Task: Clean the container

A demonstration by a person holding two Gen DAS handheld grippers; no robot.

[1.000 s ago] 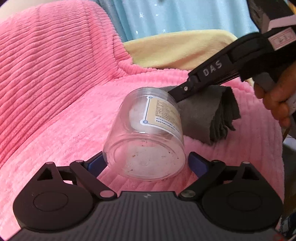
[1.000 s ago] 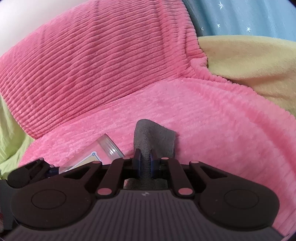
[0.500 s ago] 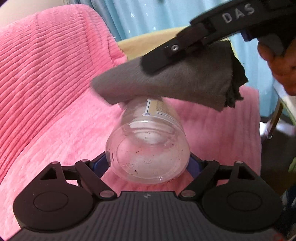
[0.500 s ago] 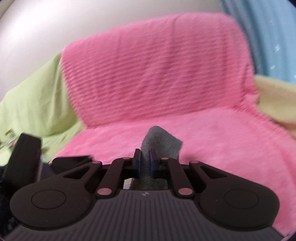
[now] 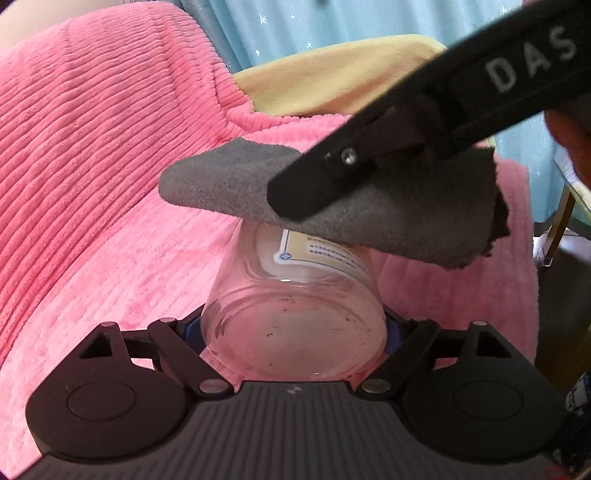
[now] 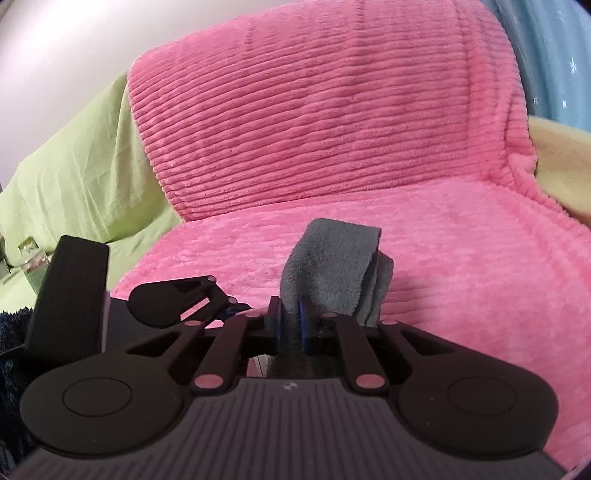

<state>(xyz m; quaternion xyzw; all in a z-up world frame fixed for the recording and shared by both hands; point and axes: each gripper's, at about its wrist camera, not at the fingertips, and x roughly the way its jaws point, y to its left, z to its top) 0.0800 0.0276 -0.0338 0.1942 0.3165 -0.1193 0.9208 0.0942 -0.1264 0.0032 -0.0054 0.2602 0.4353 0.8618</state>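
Note:
A clear plastic jar (image 5: 295,295) with a yellow label and brown specks inside is clamped at its base between the fingers of my left gripper (image 5: 293,328), base towards the camera. A folded grey cloth (image 5: 406,218) lies across the jar's far end and hides its mouth. My right gripper (image 5: 295,195) reaches in from the upper right, shut on that cloth. In the right wrist view the grey cloth (image 6: 332,258) sticks out forward from the shut right gripper (image 6: 291,319). The left gripper (image 6: 177,306) shows low at the left there, and the jar is hidden.
A pink ribbed blanket (image 5: 92,147) covers the sofa seat and back under both grippers. A yellow blanket (image 5: 332,81) and a blue starred curtain (image 5: 332,22) lie behind. A green cover (image 6: 74,177) is to the left. A person's hand (image 5: 569,147) is at the right edge.
The right gripper lifted the cloth from beside the jar, swung it over the jar and brought it onto the jar's far end. The jar stayed in the left gripper, tipping slightly.

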